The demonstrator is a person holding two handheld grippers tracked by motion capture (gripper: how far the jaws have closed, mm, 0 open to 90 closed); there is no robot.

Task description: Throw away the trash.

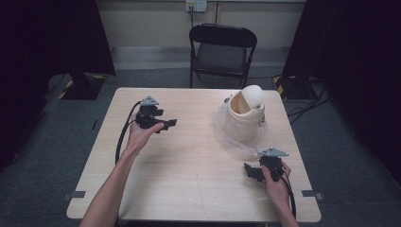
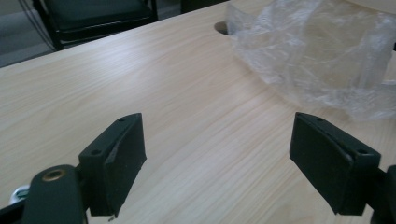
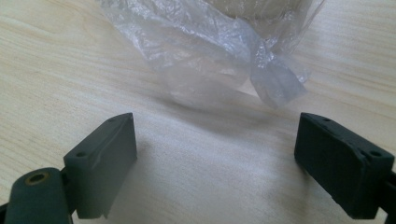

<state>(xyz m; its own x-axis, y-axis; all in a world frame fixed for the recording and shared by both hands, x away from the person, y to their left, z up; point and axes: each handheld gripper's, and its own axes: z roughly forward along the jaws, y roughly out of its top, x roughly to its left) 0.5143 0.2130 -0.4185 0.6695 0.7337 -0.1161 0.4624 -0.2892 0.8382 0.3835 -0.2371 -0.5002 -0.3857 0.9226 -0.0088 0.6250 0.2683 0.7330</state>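
Note:
A cream bin (image 1: 246, 116) with a rounded swing lid stands at the table's right back, with a clear plastic bag (image 1: 227, 132) crumpled around its base. My left gripper (image 1: 166, 124) hovers at the left of the table, open, its jaws aimed right toward the bag (image 2: 317, 51). My right gripper (image 1: 249, 171) rests near the front right, open, with the bag's twisted end (image 3: 275, 81) just ahead of its jaws. Nothing lies between either pair of jaws.
A light wooden table (image 1: 189, 161) carries everything. A black folding chair (image 1: 221, 52) stands behind the table's far edge. Cables (image 1: 307, 101) trail on the grey floor at the right, and dark curtains close both sides.

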